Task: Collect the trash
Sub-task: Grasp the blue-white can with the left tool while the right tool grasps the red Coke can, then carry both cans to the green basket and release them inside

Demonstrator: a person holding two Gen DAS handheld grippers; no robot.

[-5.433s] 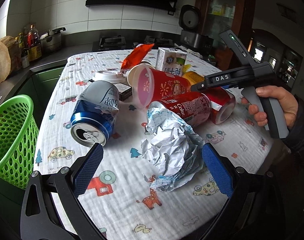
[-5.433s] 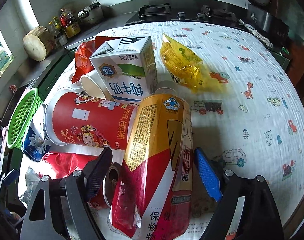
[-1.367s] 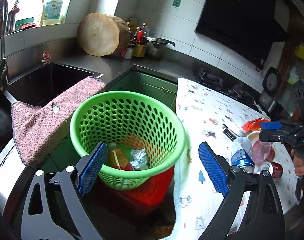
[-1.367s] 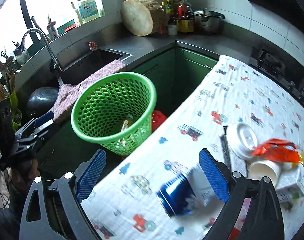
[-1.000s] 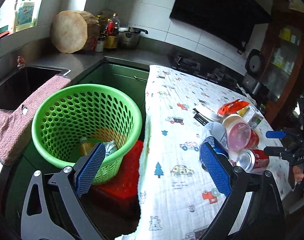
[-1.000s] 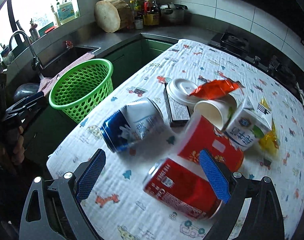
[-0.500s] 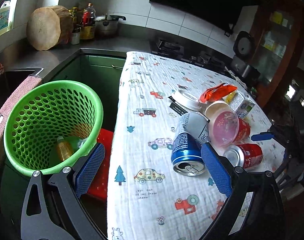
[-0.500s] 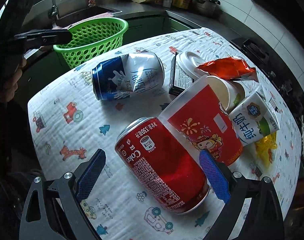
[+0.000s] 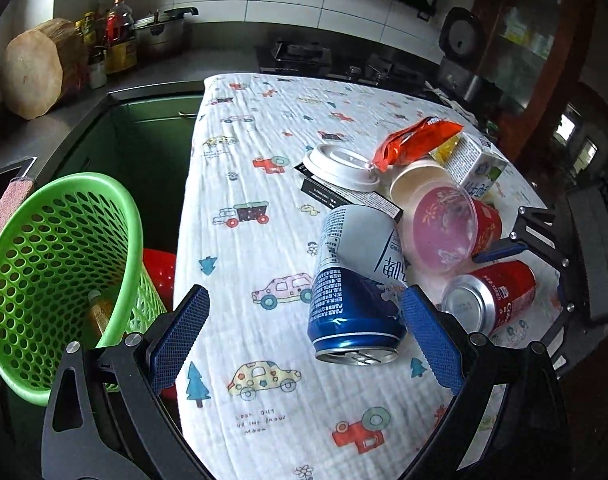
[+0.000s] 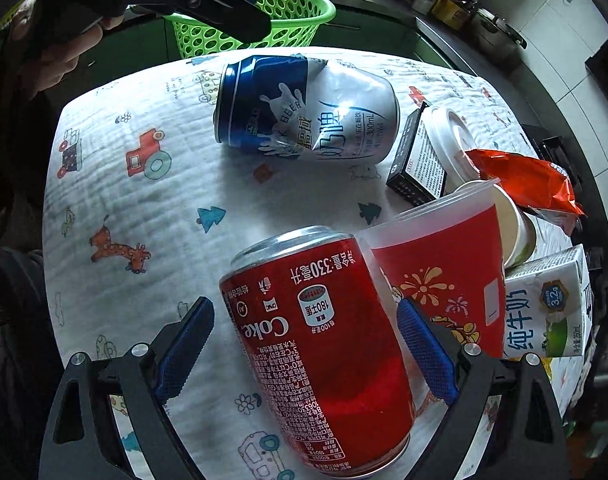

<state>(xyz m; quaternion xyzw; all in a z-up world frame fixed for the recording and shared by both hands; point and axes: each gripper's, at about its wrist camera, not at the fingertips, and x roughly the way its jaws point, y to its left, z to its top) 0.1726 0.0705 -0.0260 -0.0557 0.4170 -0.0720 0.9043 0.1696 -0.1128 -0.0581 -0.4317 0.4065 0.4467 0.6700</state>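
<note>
We find the right gripper [image 10: 304,344] with its fingers spread wide on either side of a red Coke can [image 10: 319,352], which lies on its side on the tabletop [image 10: 144,208]; the blue pads [image 10: 184,352] stand clear of the can wall, so nothing is grasped. At 3 o'clock of the can, touching it, lies a red cup [image 10: 439,268] (mouth toward the blue can). At 12 o'clock of the Coke can, apart from it, lies a dented blue-and-white beer can [image 10: 307,108]. Further toward 2 o'clock we note a black box [image 10: 417,164], a white lid [image 10: 449,136], an orange wrapper [image 10: 523,180], a paper cup [image 10: 515,228] and a milk carton [image 10: 543,308].

The left gripper [image 9: 304,332] is likewise released, fingers wide and holding nothing, with the beer can [image 9: 355,276] just inside its right finger. The green basket [image 9: 44,248] stands off the tabletop edge at 9 o'clock in the left wrist view; a bottle [image 9: 98,312] shows inside it.
</note>
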